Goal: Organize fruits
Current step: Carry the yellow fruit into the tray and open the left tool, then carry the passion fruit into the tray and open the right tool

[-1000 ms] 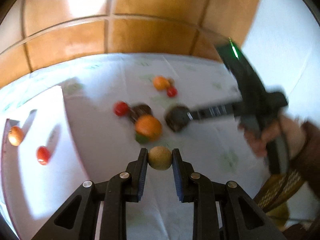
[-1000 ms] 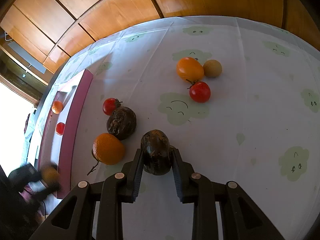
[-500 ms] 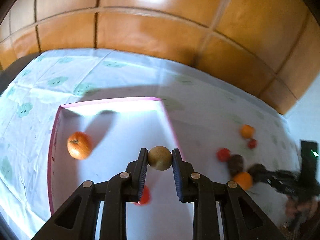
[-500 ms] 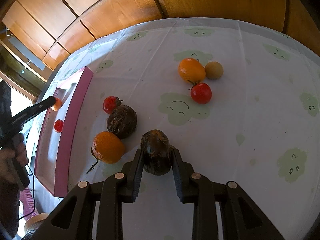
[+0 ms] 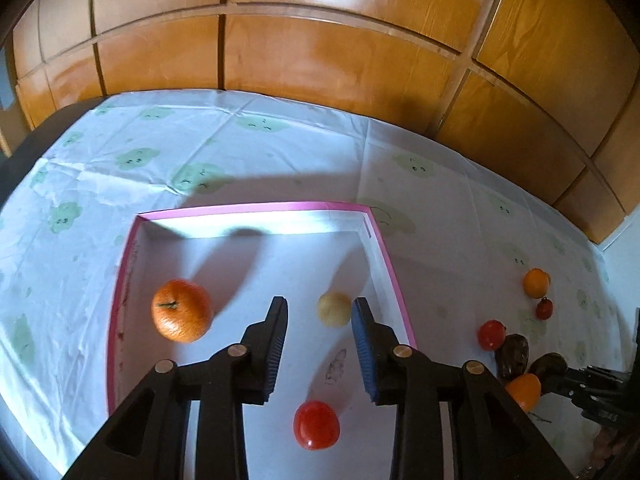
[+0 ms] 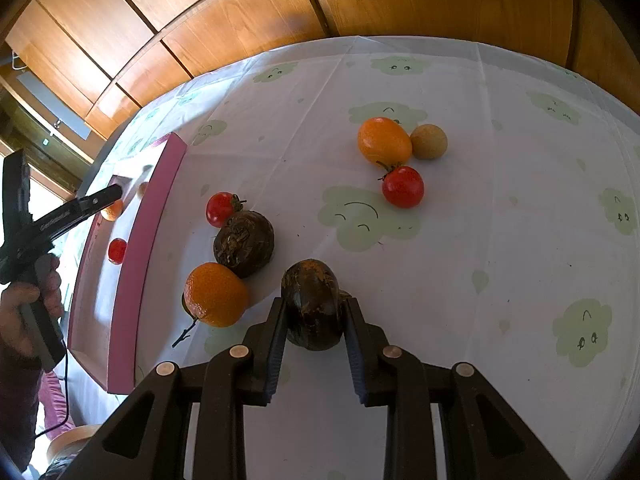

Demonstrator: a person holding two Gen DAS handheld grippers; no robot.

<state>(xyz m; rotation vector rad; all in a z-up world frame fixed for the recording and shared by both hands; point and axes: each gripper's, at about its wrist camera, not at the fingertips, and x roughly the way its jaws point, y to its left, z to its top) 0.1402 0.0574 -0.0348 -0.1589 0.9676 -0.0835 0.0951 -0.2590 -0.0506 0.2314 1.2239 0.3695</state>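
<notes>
My left gripper (image 5: pixel 320 306) hangs over the white tray with the pink rim (image 5: pixel 256 209), and its jaws are opening. A small tan fruit (image 5: pixel 335 309) sits blurred between the fingertips, and the pads no longer press on it. In the tray lie an orange (image 5: pixel 182 310) and a red tomato (image 5: pixel 316 425). My right gripper (image 6: pixel 316 305) is shut on a dark brown fruit (image 6: pixel 310 284) that rests on the tablecloth to the right of the tray (image 6: pixel 136 272).
Loose on the cloth lie an orange (image 6: pixel 216 300), a second dark fruit (image 6: pixel 244 243), a tomato (image 6: pixel 220 209), and farther off a yellow-orange fruit (image 6: pixel 384 141), a tan ball (image 6: pixel 429 141) and a tomato (image 6: pixel 403 186). Wooden panelling backs the table.
The left gripper swung from above the loose fruits to over the tray, then its jaws parted and the tan fruit came off the pads. The right gripper kept still with its dark fruit.
</notes>
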